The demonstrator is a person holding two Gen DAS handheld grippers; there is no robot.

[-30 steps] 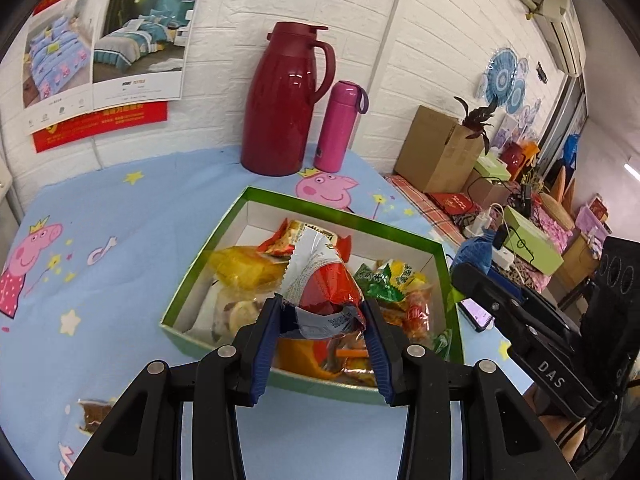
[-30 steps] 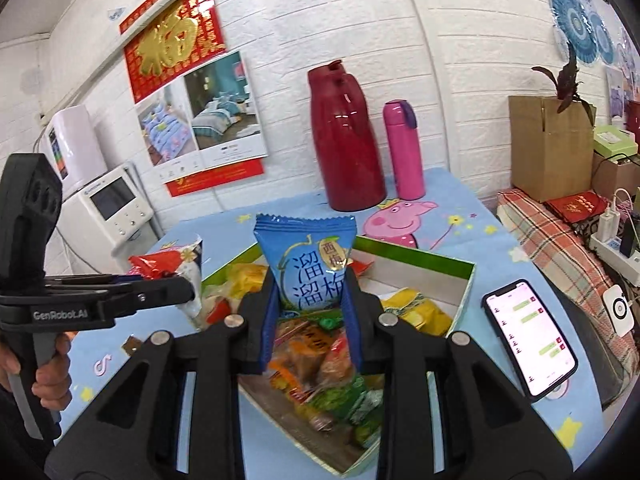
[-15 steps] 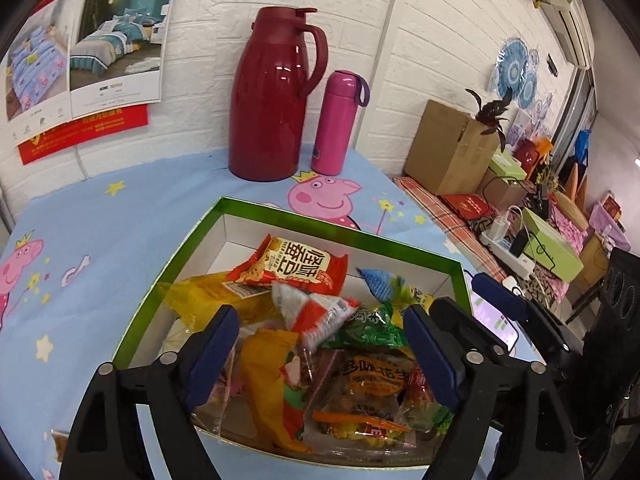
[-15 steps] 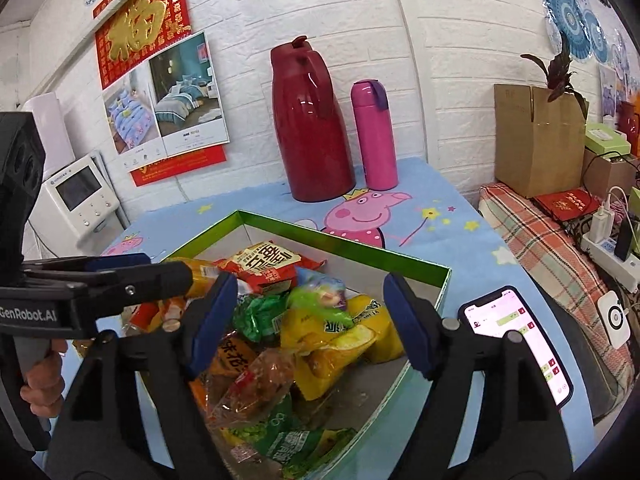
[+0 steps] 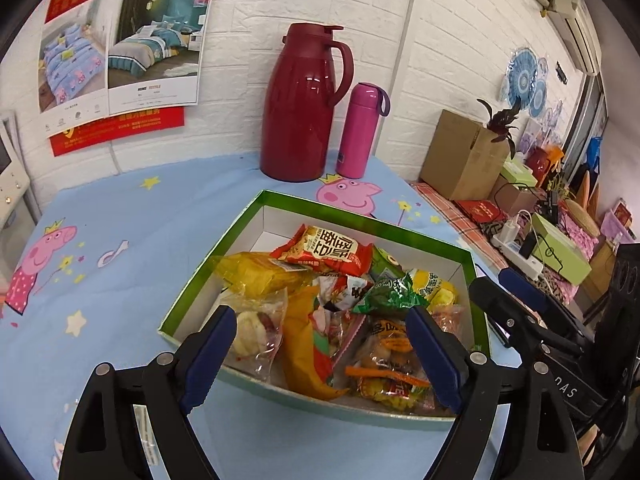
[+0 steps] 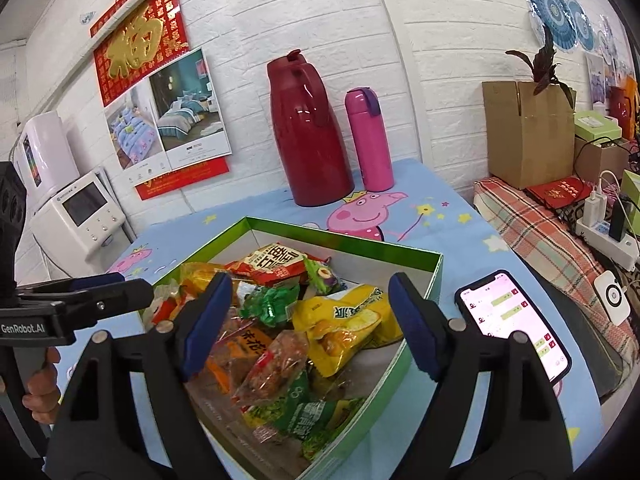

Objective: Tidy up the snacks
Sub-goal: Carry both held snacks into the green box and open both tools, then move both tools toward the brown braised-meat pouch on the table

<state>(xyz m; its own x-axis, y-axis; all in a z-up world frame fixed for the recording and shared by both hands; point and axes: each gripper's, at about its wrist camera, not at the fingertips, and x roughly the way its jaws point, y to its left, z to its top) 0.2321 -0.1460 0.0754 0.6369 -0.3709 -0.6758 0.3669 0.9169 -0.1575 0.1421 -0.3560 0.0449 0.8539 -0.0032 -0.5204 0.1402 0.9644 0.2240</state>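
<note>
Snacks in crinkly foil and plastic packets [image 5: 340, 304] lie heaped in the shallow green-rimmed cardboard box [image 5: 360, 216], which sits toward the right edge of the blue cartoon-print tablecloth [image 5: 120, 216]. We hold both grippers spread wide and empty over the box's near rim, the left gripper [image 5: 318, 354] and the right gripper [image 6: 308, 322] equally close (neither touches a packet). Any next pick lies straight ahead and below.
</note>
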